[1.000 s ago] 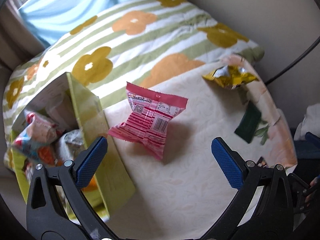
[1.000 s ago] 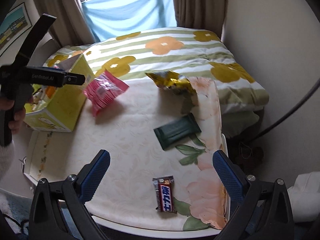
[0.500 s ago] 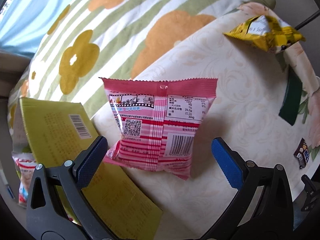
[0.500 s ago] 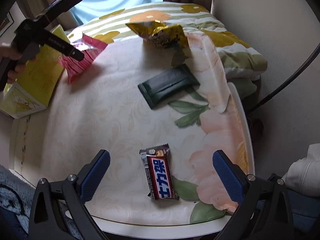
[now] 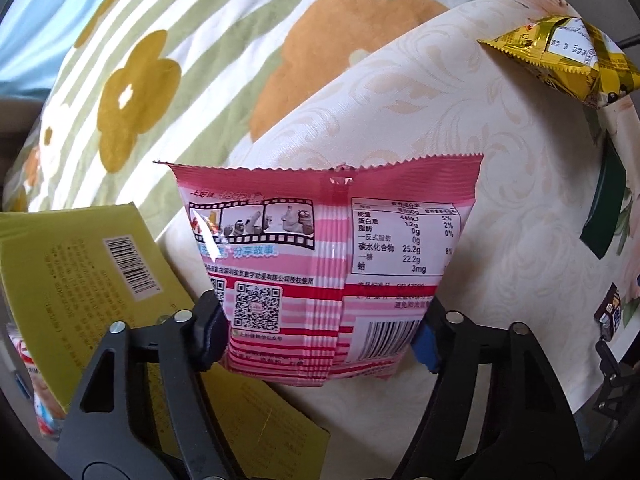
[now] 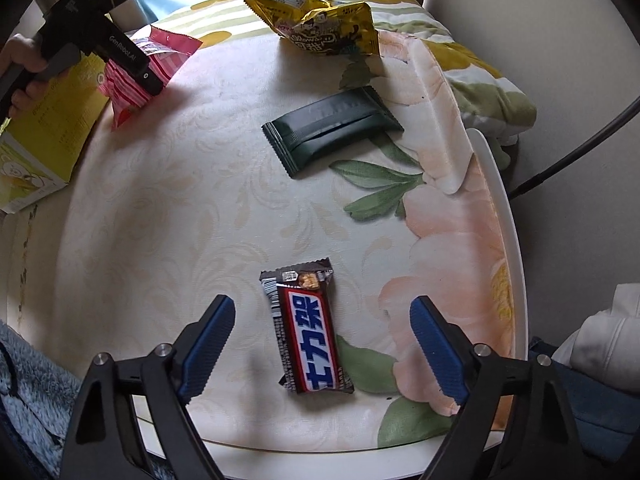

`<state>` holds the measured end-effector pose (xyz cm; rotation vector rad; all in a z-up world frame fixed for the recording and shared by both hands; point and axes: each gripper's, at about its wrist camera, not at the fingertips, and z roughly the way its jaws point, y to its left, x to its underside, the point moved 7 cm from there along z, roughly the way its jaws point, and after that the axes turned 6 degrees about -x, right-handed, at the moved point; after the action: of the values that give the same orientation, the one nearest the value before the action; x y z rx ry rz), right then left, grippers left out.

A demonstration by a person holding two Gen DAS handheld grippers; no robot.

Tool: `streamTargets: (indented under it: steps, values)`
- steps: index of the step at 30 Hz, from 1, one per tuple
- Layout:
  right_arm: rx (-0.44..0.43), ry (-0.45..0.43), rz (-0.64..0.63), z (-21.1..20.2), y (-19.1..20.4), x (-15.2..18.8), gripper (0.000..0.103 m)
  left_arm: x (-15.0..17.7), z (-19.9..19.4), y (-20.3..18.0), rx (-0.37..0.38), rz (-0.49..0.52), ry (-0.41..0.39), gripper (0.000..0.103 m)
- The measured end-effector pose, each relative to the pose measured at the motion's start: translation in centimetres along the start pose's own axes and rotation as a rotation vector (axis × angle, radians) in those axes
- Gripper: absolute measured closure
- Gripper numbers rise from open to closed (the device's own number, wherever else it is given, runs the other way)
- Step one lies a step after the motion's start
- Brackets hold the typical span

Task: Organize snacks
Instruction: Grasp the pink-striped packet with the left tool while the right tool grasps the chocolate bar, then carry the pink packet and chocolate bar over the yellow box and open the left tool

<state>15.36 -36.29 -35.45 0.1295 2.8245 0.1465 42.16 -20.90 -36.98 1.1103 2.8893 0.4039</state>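
Observation:
In the left wrist view, a pink striped snack bag (image 5: 320,248) lies on the cream tablecloth (image 5: 460,120). My left gripper (image 5: 318,336) points straight down over it, jaws closing, both pads pressing the bag's lower sides. The open yellow-green box (image 5: 80,280) lies just left of it, with packets inside. In the right wrist view, a dark chocolate bar (image 6: 310,328) with a blue and red label lies between the fingers of my right gripper (image 6: 321,302). Its jaws are closing but stand clear of the bar.
A yellow snack bag (image 6: 324,28) sits at the table's far edge and a dark green flat pack (image 6: 332,136) lies mid-table. A flower-patterned striped quilt (image 5: 200,40) lies beyond the table. The white table rim (image 6: 496,184) runs along the right. A hand (image 6: 20,60) holds the left gripper.
My left gripper dropped onto the pink bag and its jaws closed against the bag's sides. My right gripper sank toward the chocolate bar and its jaws narrowed around it.

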Motion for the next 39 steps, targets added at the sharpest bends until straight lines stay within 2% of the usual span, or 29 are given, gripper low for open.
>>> streamTargets:
  steps: [1, 4, 12, 14, 17, 29, 34, 39]
  values:
    - [0.002, 0.001, -0.004, 0.0, 0.0, 0.0, 0.018, -0.1, -0.1, 0.0, 0.006, -0.004, -0.006, 0.038]
    - [-0.003, 0.015, -0.012, 0.5, -0.2, 0.0, 0.033, -0.1, -0.3, 0.0, 0.019, -0.006, -0.023, 0.041]
    - [-0.004, 0.04, -0.051, 1.2, 0.1, 0.4, 0.055, 0.3, -0.6, -0.4, 0.043, -0.017, -0.037, 0.041]
    - [-0.009, 0.036, -0.069, 1.1, 0.5, 0.6, 0.064, 0.5, -0.7, -0.4, 0.044, -0.018, -0.042, 0.041]
    - [-0.011, 0.034, -0.09, 1.2, 0.8, 0.5, 0.074, 0.7, -0.8, -0.4, 0.049, -0.026, -0.048, 0.041]
    - [-0.025, -0.034, -0.108, -0.6, 0.7, -0.8, 0.077, 1.5, -4.1, -1.0, 0.051, -0.064, -0.115, 0.041]
    - [-0.045, -0.082, -0.103, -3.4, 0.6, -2.8, 0.077, 2.3, -8.0, -0.9, 0.069, -0.112, -0.184, 0.041]
    - [-0.047, -0.152, -0.173, -7.1, 1.2, -6.0, 0.077, 4.2, -12.6, 0.0, 0.099, -0.193, -0.265, 0.041]
